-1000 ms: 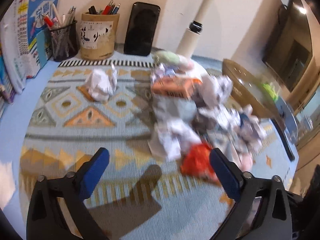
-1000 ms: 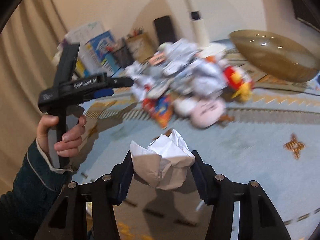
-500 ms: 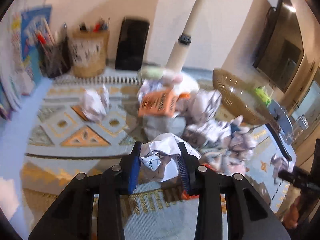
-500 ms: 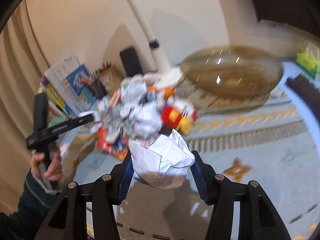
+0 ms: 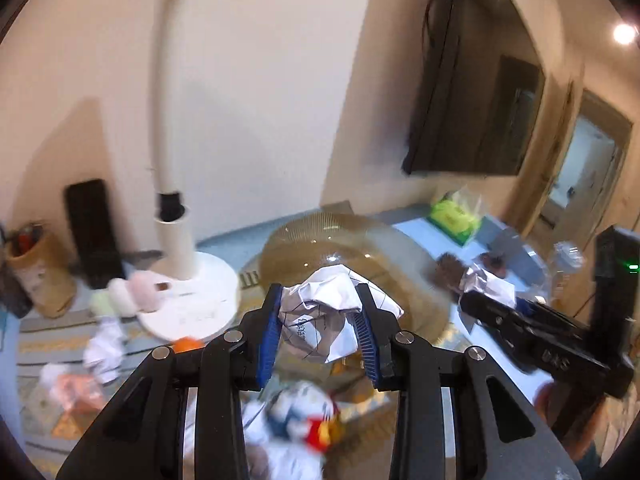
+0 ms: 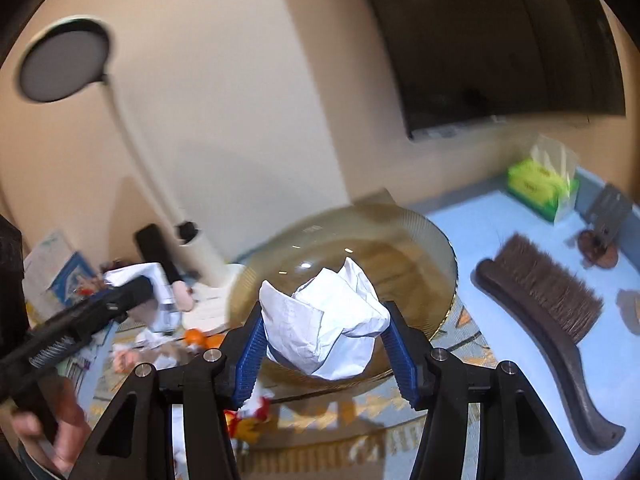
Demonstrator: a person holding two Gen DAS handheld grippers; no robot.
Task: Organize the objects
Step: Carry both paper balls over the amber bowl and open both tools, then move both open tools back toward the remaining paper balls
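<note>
My left gripper (image 5: 318, 334) is shut on a crumpled paper ball (image 5: 324, 322) printed with lines, raised in front of the amber glass bowl (image 5: 320, 248). My right gripper (image 6: 326, 338) is shut on a second, plain white crumpled paper ball (image 6: 326, 320), held over the near side of the same bowl (image 6: 420, 248). The left wrist view shows the right gripper (image 5: 476, 304) at right with its paper. The left gripper (image 6: 136, 290) is at the left of the right wrist view with its paper. More crumpled paper and wrappers (image 5: 292, 424) lie blurred on the patterned mat below.
A white lamp base (image 5: 192, 300) stands left of the bowl, with a black phone (image 5: 94, 232) and a pen holder (image 5: 36, 272) by the wall. A brown brush (image 6: 544, 320) and a green tissue box (image 6: 540, 188) lie right of the bowl.
My left gripper closed on a paper ball from the pile, lifted it and swung right toward the bowl. My right gripper carried its paper ball up to the bowl.
</note>
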